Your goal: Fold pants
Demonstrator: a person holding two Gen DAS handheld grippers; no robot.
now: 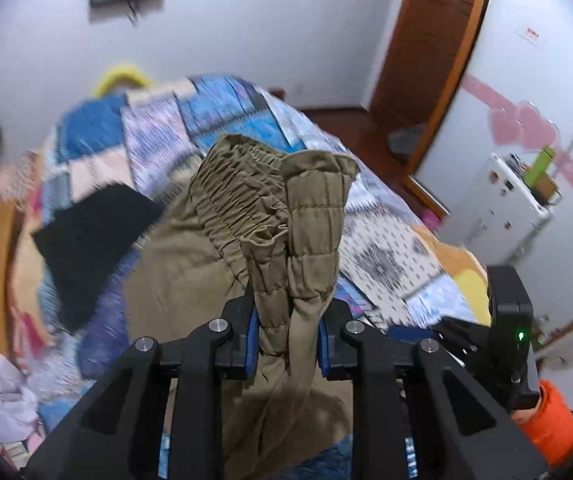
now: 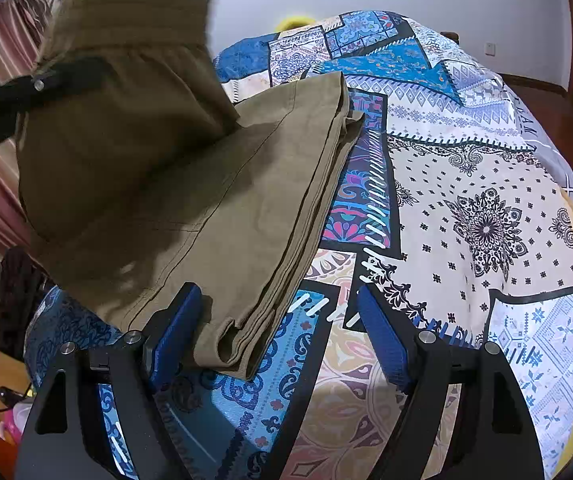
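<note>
Left wrist view shows left tongs [image 1: 288,330] clamped on the pants [image 1: 270,216] waistband, best laid squarely over the legs, while right tongs [image 2: 278,336] stand apart.

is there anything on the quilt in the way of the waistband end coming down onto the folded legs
Nothing visible. The left gripper holds the elastic waistband of the olive-brown cotton pants above their flat folded legs, whose top is bare. The open right gripper sits at their near edge on the patchwork quilt.
</note>
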